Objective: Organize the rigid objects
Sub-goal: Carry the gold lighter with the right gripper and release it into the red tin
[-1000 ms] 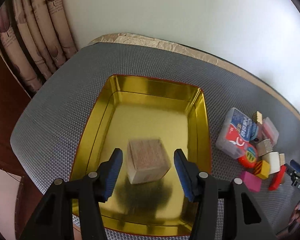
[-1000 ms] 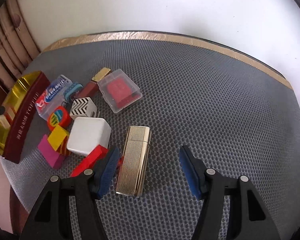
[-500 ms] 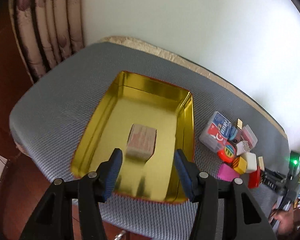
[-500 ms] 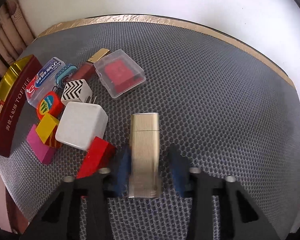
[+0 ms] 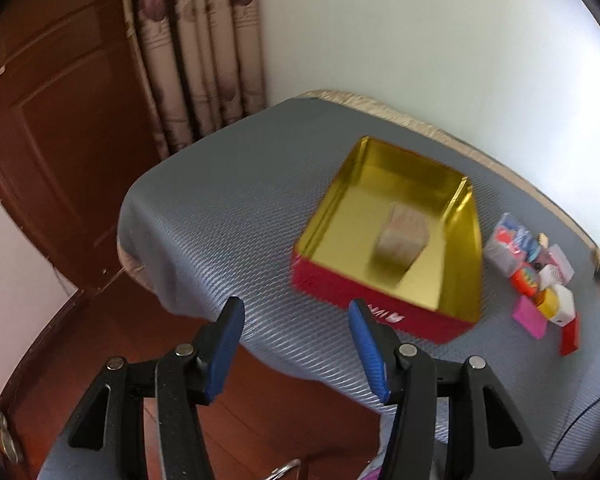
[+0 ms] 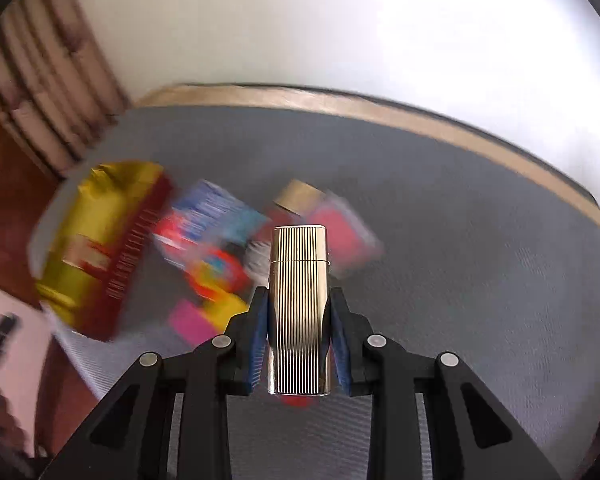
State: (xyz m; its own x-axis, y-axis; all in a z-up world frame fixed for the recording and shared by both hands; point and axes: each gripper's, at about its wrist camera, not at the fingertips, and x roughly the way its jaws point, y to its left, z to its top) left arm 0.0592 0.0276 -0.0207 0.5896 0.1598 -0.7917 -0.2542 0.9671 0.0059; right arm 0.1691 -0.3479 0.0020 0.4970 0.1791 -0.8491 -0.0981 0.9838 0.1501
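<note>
Right gripper (image 6: 299,328) carrying gold lighter (image 6: 299,300) toward tin (image 5: 384,304).
Jaws clamping lighter; left gripper (image 5: 296,340) hanging open, empty. Going level, releasing low beside wooden block (image 5: 400,236), mid-frame.

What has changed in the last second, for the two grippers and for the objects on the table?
The right gripper closed on the gold ribbed lighter, which lay on the mat before, and lifted it. The left gripper, open and empty, pulled back from over the gold tin toward the table's near edge. The wooden block stayed in the tin, and the pile of small objects stayed beside it.
</note>
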